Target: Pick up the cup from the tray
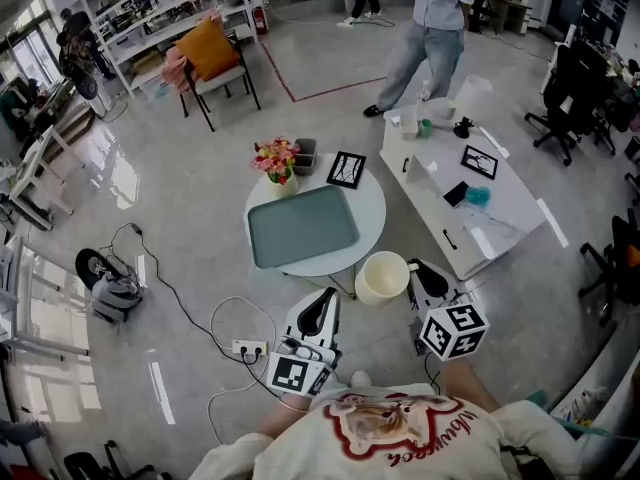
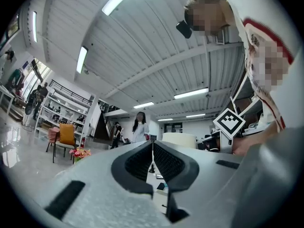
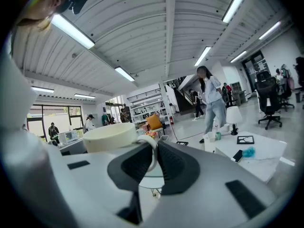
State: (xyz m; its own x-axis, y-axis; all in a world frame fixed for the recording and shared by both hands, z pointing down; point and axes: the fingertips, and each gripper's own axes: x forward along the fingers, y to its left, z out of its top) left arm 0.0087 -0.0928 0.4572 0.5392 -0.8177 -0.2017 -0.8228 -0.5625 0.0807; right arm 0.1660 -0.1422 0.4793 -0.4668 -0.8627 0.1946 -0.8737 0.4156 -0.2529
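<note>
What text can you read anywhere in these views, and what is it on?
Red script print on the white T-shirt: upside down and warped, not readable.
Black-and-white marker cubes: patterns only, no letters.
Cream cup, grey-green tray: no lettering visible.
Black-framed pictures: too small to read.

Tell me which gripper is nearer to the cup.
Right. The right gripper is shut on the handle of the cup; the left gripper, shut and empty, hangs apart from it on the cup's left side.
</note>
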